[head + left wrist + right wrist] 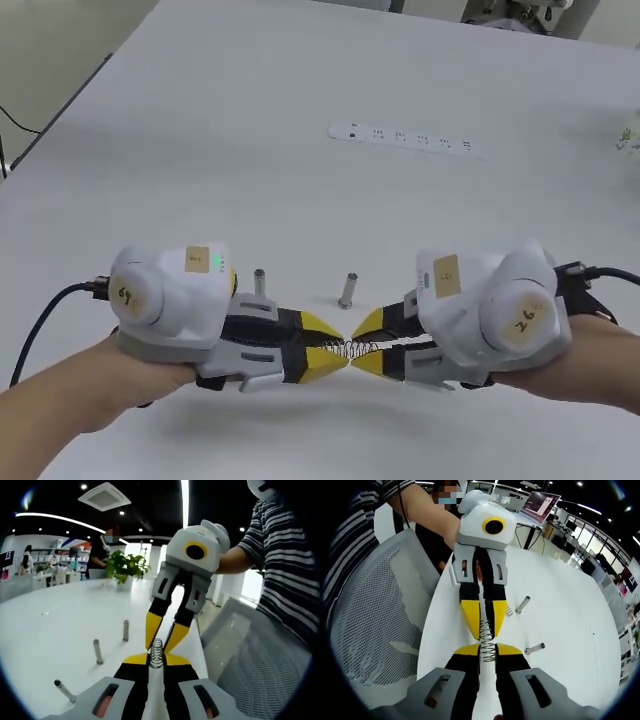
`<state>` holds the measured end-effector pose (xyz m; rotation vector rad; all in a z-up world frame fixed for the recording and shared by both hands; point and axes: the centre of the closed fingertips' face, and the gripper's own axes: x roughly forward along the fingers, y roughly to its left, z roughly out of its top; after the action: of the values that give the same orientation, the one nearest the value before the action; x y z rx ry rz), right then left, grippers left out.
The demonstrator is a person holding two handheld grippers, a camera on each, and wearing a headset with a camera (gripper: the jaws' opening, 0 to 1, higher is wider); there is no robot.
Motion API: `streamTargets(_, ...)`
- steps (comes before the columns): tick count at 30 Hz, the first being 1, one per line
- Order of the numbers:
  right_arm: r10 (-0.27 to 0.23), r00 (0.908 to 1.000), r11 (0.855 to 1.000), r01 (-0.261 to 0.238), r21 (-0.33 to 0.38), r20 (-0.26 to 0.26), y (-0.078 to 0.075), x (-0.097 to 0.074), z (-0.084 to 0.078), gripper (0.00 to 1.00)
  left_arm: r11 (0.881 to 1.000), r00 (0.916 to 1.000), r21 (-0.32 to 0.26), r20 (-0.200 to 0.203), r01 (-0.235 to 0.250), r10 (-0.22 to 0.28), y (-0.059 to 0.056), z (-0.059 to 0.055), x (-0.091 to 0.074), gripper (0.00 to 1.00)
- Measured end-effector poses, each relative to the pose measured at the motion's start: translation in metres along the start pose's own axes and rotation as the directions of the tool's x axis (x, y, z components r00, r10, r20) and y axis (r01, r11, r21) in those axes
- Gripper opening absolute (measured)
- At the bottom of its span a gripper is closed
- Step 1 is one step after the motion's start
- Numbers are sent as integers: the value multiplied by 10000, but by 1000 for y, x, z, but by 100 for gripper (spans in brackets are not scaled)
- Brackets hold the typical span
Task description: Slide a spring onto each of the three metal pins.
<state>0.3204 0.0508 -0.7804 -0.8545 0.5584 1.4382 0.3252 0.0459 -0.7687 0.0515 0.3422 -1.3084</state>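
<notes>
The left tool (335, 350) points in from the left. Its yellow-tipped jaws are clenched on the left end of the spring (352, 349), which is held level just above the white surface (300, 180). Beyond the spring and off to its left, a metal pin (260, 282) stands upright on the surface. A second pin (348, 290) stands straight beyond the spring, near it. The right tool (370, 351) meets the spring from the right with its jaws clenched on the other end, so the two tools' tips almost touch. Far beyond the spring lies a white power strip (405, 138). In the left gripper view, a row of three pins (97, 651) stands to the left of the spring.
</notes>
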Motion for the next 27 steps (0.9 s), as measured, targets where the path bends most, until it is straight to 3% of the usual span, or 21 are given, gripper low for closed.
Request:
streamTargets(12,259,9996,9994,-256,250,-131,6,-1,-17,10,9997,9997,-14,-92,238,-238,-4,-1,0,2)
streamTargets(27,115,9996,9999,-113,-103,245,9,-2,-12,7,9995,9988,-84,-376,311,-314,-7,-7,-1,2)
